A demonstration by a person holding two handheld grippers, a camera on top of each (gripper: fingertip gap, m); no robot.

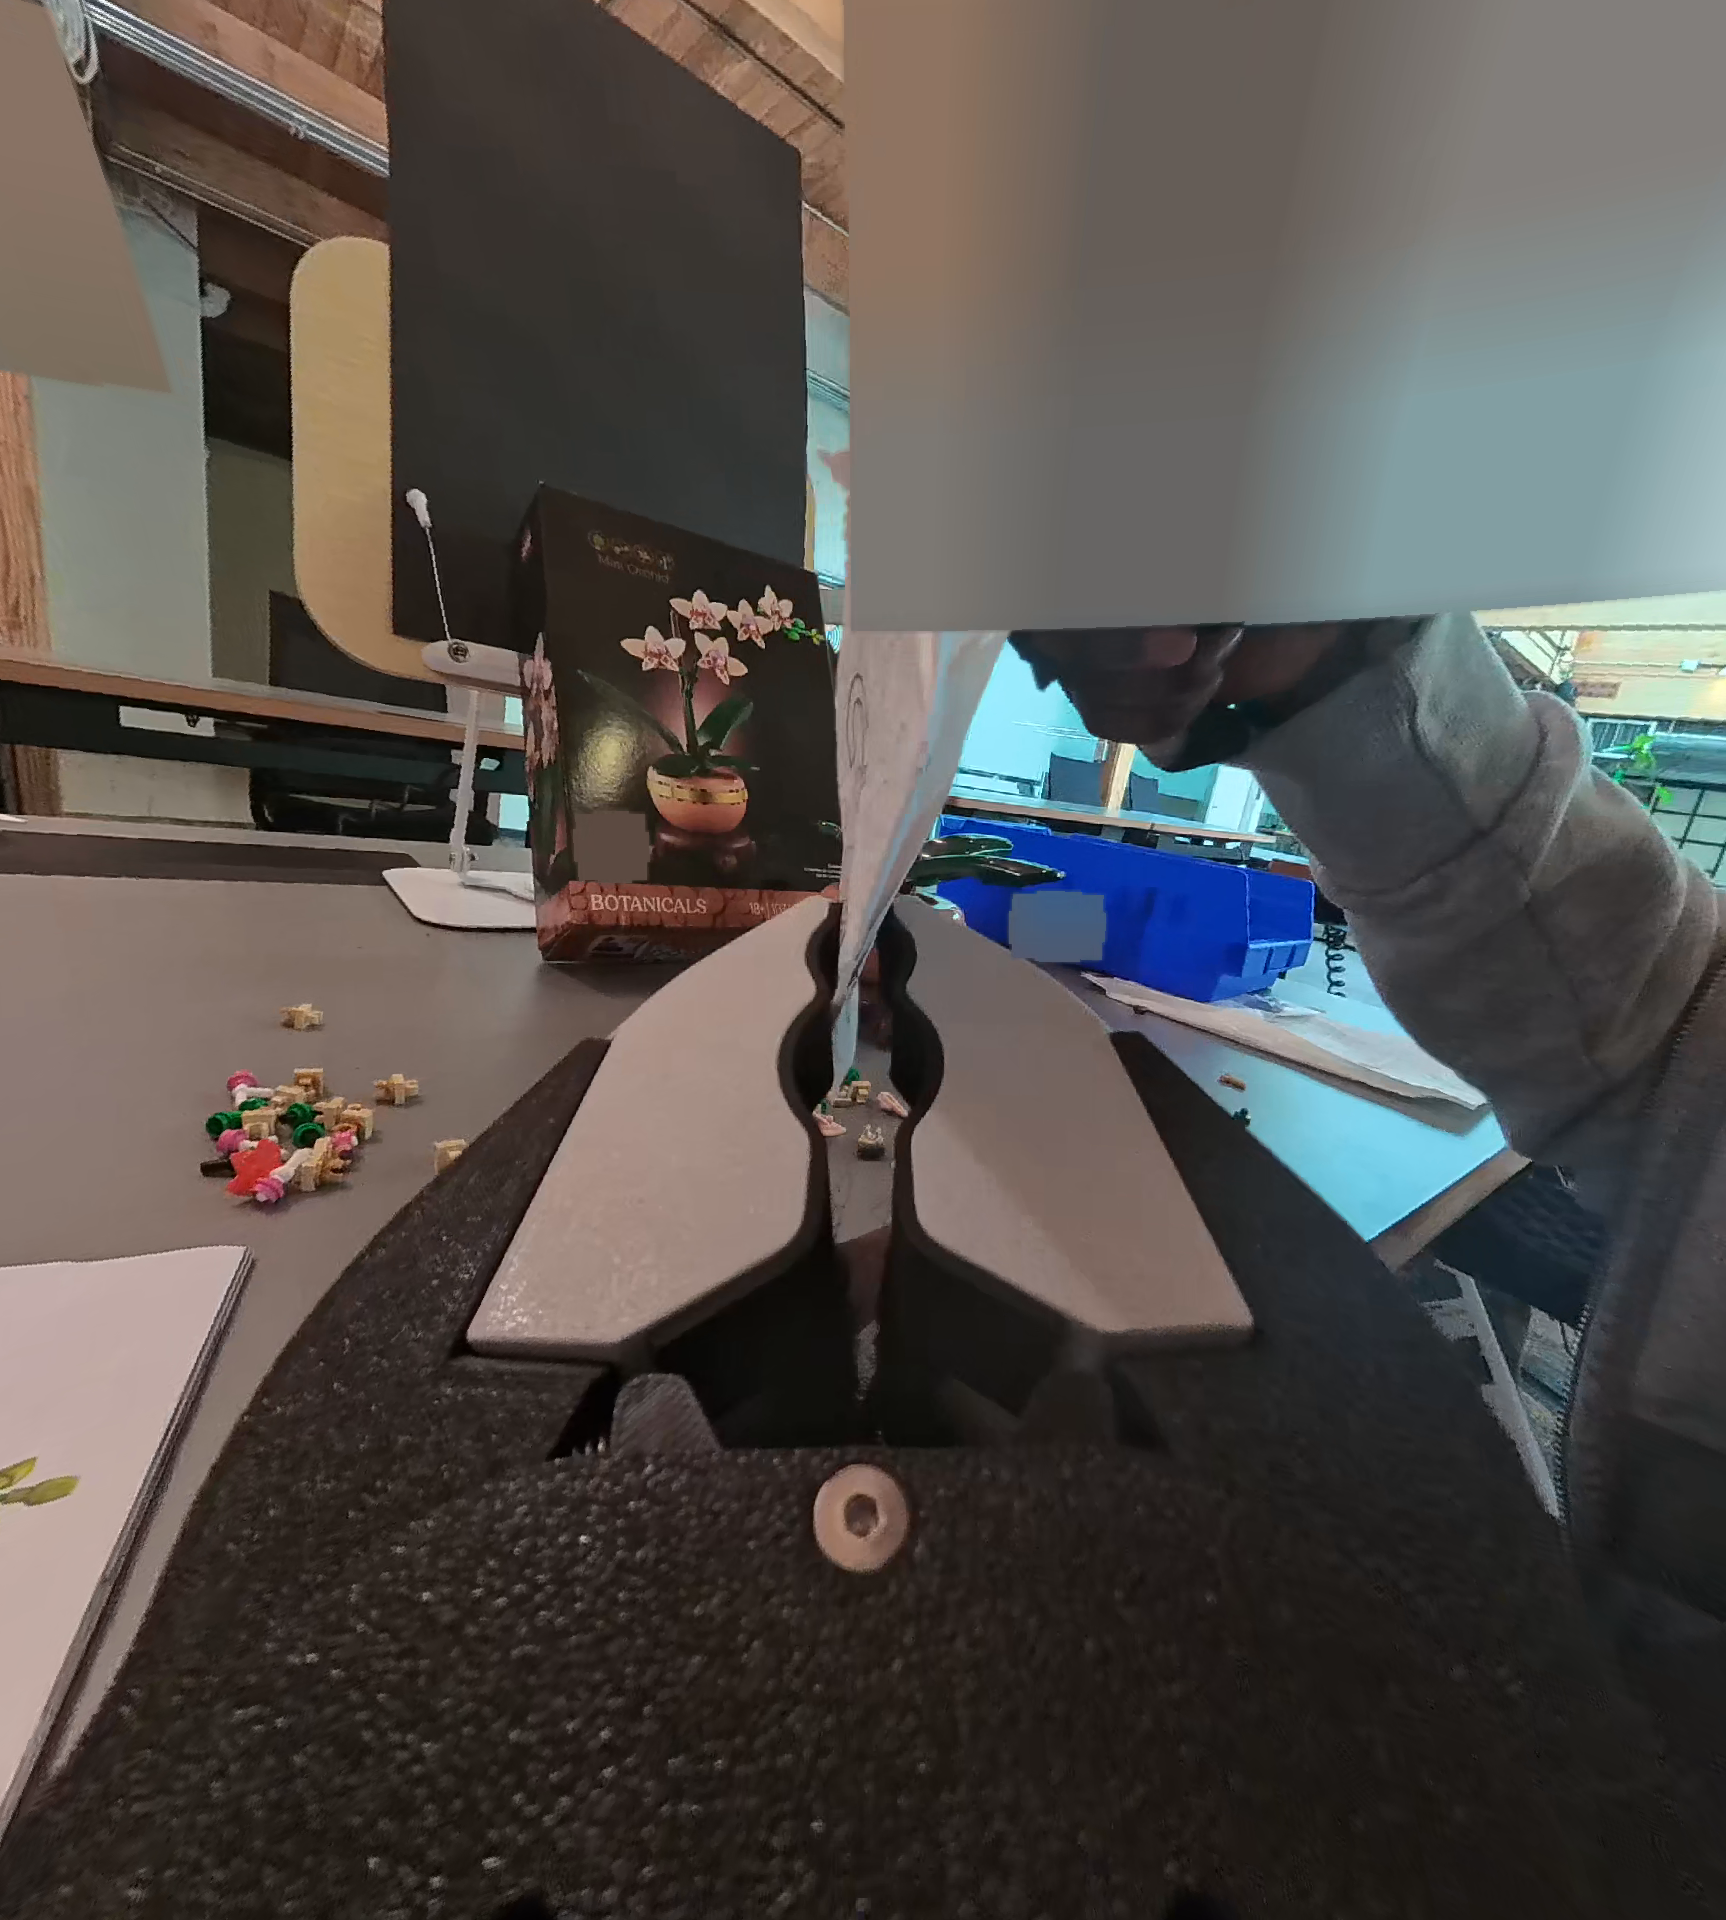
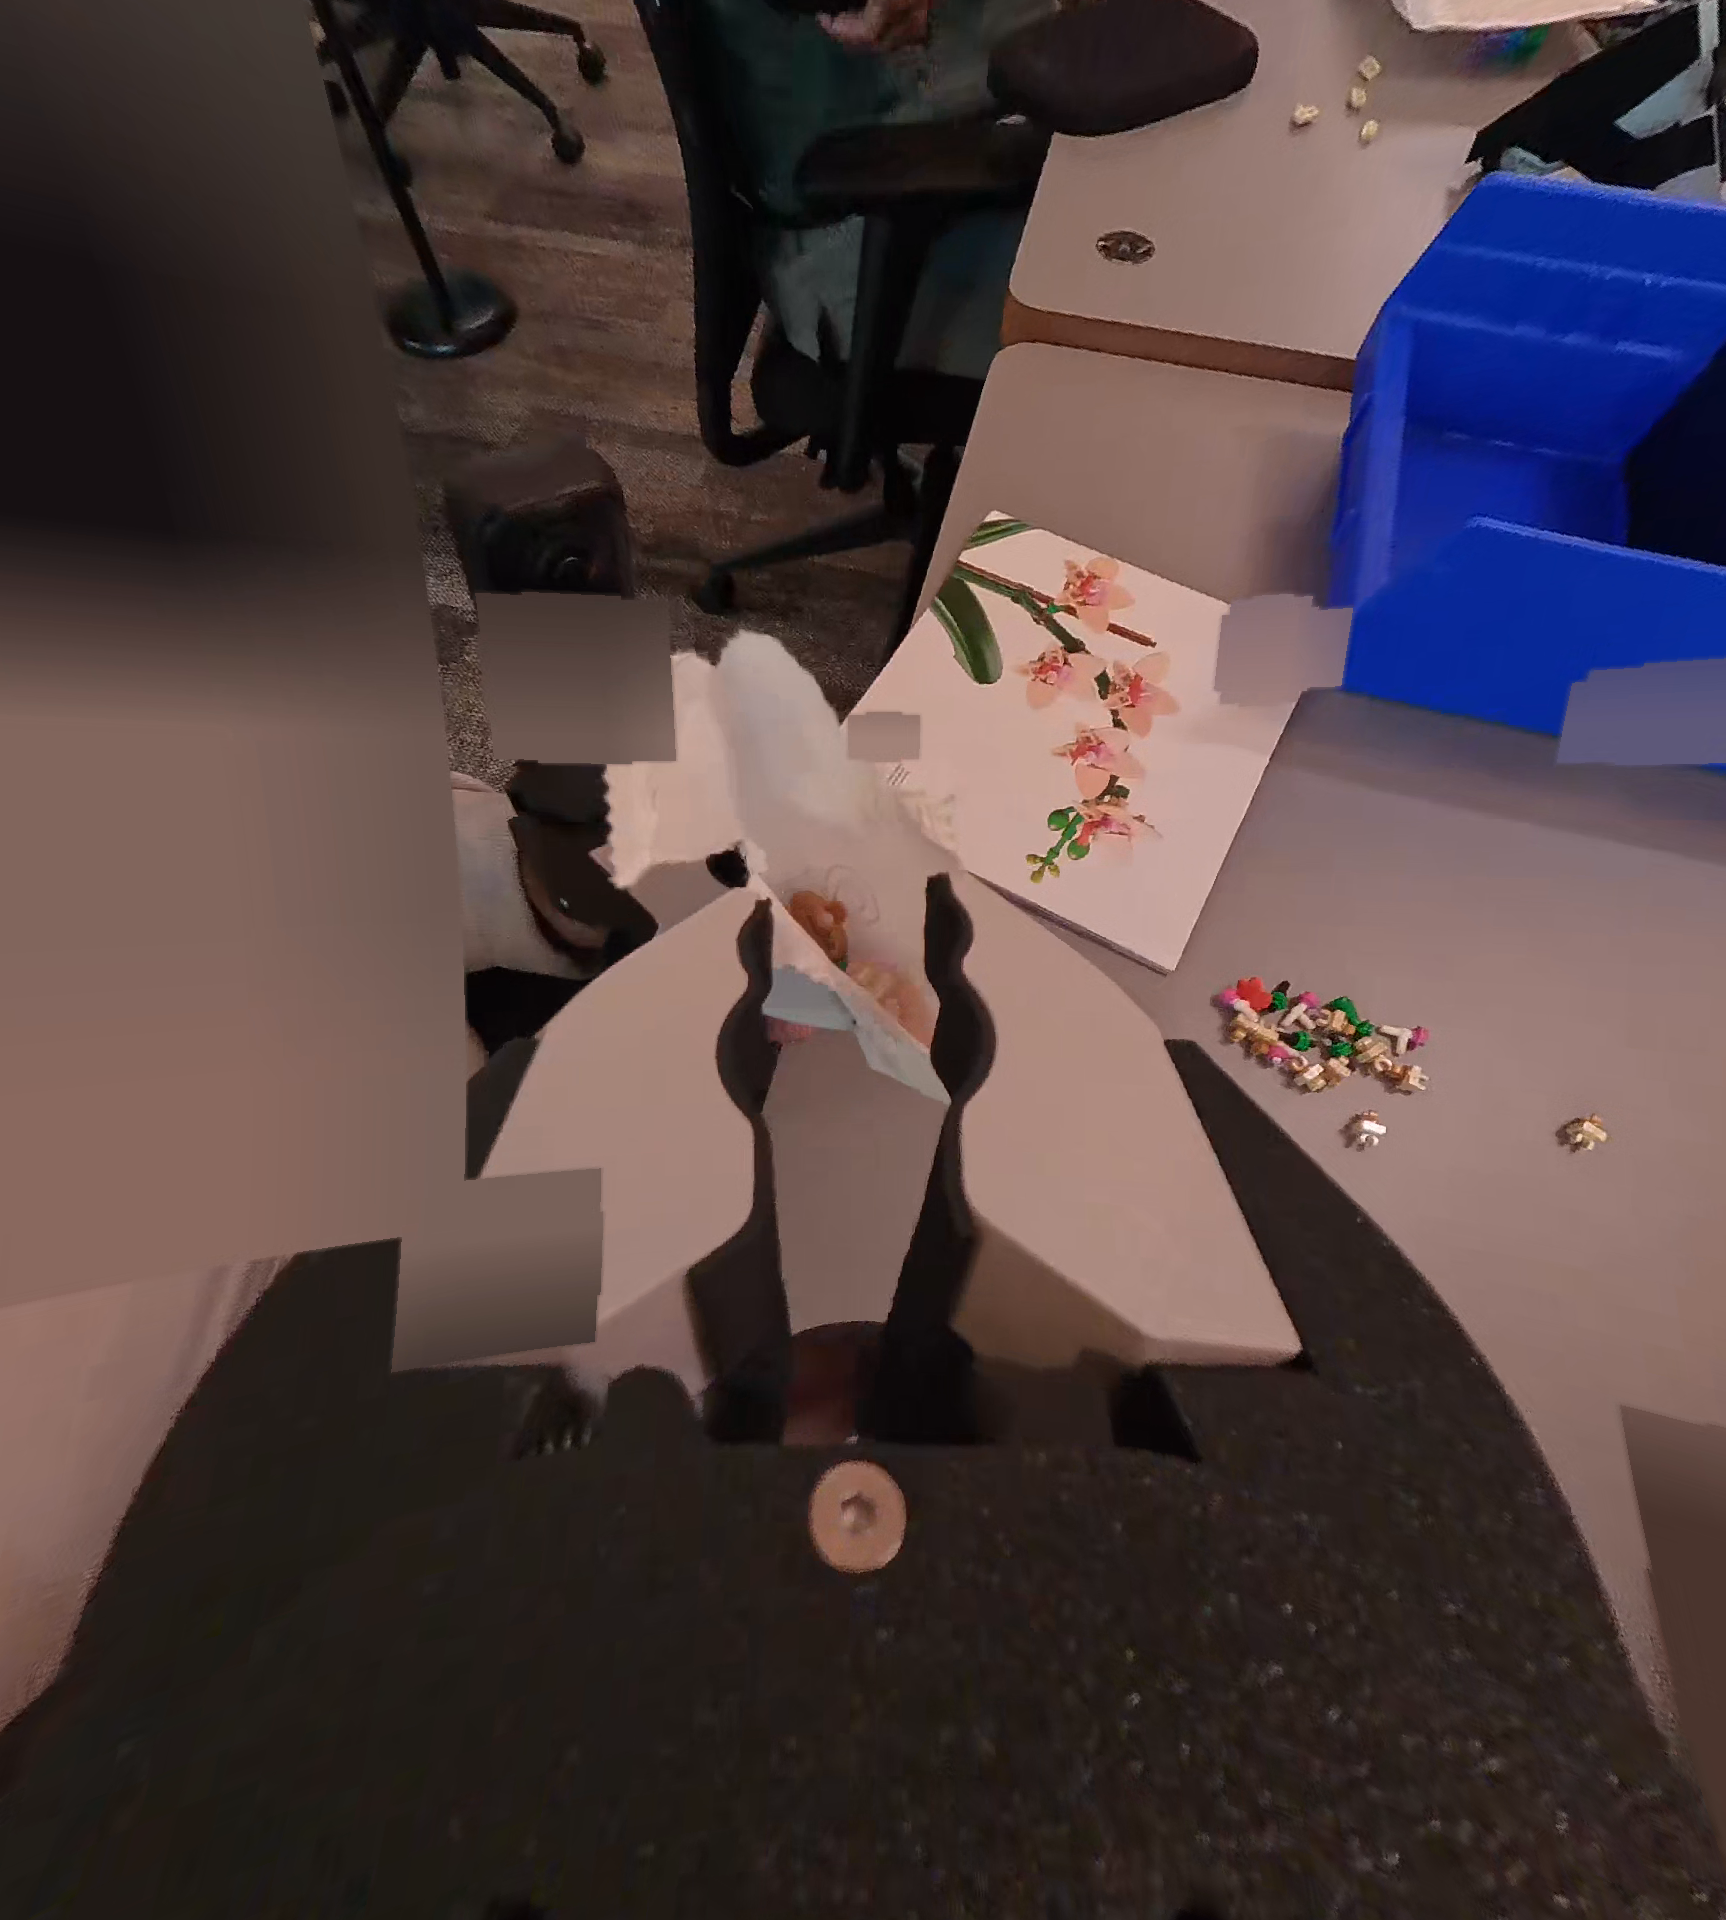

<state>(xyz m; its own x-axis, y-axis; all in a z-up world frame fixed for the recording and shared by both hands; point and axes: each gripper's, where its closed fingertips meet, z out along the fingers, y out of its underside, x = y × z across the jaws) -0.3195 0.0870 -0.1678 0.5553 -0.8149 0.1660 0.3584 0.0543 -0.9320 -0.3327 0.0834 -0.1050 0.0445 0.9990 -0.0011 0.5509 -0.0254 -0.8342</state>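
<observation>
White paper bag (image 1: 880,790) hangs clamped in the left gripper (image 1: 859,935); right gripper (image 2: 843,904), jaws apart, straddles its torn top above loose bricks (image 2: 1321,1034).

Matt grey tabletop (image 1: 111,987), glossy cardboard box (image 1: 677,727), crinkled paper bag (image 1: 890,748).

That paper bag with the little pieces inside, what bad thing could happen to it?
The paper bag already looks torn at the top, and the left gripper pinches only its thin edge, so it might rip further. Pieces inside could then spill and mix with the small pile of bricks or roll off the table.
</observation>
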